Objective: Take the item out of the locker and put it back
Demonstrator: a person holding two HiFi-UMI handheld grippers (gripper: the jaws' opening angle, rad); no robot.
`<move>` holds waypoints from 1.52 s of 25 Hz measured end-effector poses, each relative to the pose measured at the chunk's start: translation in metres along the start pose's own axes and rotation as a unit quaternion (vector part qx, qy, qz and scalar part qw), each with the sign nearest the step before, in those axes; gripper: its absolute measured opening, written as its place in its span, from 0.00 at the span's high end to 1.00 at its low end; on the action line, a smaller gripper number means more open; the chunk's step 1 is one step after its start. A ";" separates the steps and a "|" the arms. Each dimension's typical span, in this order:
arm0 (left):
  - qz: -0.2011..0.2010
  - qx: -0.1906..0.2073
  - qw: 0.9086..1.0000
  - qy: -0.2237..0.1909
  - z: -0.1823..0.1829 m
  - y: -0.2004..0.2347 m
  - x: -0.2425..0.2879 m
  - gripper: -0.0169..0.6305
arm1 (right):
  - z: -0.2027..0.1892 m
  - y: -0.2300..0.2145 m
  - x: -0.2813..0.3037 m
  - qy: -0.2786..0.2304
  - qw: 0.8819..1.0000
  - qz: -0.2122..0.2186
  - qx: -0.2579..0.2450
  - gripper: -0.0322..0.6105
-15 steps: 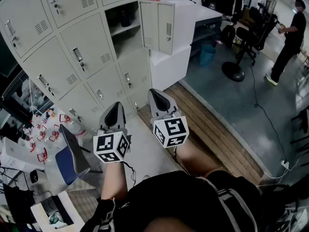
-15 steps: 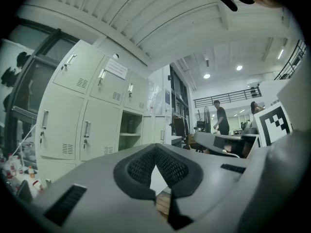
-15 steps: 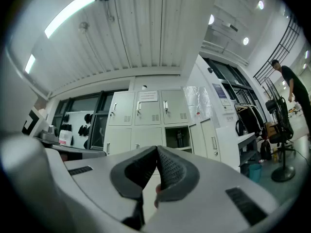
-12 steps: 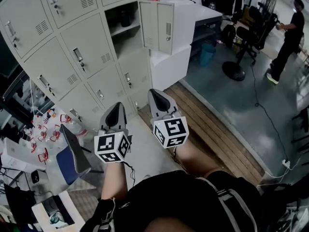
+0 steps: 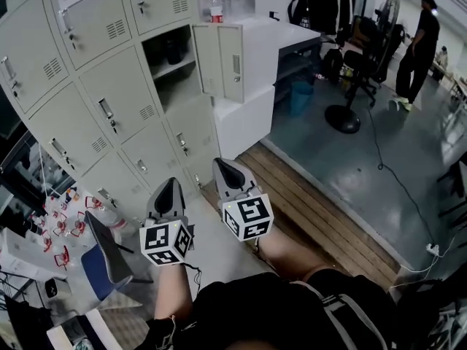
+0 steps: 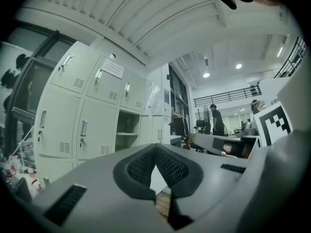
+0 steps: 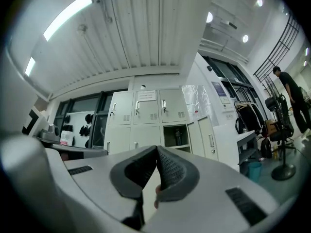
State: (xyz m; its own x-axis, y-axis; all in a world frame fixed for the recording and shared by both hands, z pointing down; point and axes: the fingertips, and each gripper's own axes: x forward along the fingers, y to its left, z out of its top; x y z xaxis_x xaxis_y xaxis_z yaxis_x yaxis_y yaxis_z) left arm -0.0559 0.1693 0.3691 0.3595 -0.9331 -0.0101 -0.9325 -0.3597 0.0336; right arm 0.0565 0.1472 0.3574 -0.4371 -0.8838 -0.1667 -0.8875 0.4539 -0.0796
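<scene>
The item (image 5: 173, 49), a small dark upright thing, perhaps a bottle though too small to be sure, stands on the upper shelf of the open locker (image 5: 187, 87), at about 12 o'clock from the grippers and well apart from them. It looks rigid and light, possibly smooth-sided, so a grip round its middle from the front seems safest, squeezed gently so it does not tip. The door (image 5: 221, 60) hangs open at the compartment's 3 o'clock side. The left gripper (image 5: 168, 189) and right gripper (image 5: 223, 168) are side by side, each with jaws closed tip to tip on nothing. A person (image 5: 419, 49) stands far off at 2 o'clock.
</scene>
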 end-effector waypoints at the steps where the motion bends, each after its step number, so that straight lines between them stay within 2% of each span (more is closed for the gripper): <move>1: 0.001 -0.002 1.000 -0.001 0.000 -0.004 0.002 0.95 | 0.000 -0.004 -0.001 0.003 1.000 0.001 -0.001 0.93; 9: -0.012 -0.001 1.000 -0.007 -0.003 -0.016 0.033 0.95 | -0.002 -0.028 0.014 0.004 1.000 0.000 -0.011 0.93; 19: -0.031 -0.010 0.999 -0.019 -0.015 0.021 0.119 0.95 | -0.022 -0.062 0.091 0.000 1.000 -0.013 -0.026 0.93; 24: -0.043 -0.009 0.999 -0.030 -0.006 0.062 0.188 0.95 | -0.025 -0.086 0.165 -0.008 0.999 -0.023 -0.033 0.93; 33: -0.050 0.003 0.998 -0.046 0.028 0.162 0.332 0.95 | -0.024 -0.128 0.341 -0.014 0.999 -0.028 -0.036 0.93; 38: -0.055 0.002 0.997 -0.054 0.039 0.208 0.390 0.95 | -0.028 -0.140 0.421 -0.012 0.999 -0.028 -0.045 0.93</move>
State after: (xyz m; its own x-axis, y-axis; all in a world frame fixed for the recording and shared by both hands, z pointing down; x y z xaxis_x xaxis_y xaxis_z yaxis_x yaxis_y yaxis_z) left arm -0.1112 -0.2695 0.3330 0.4535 -0.8829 -0.1217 -0.8881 -0.4591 0.0214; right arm -0.0076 -0.2911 0.3262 -0.3838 -0.9040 -0.1881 -0.9204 0.3909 -0.0007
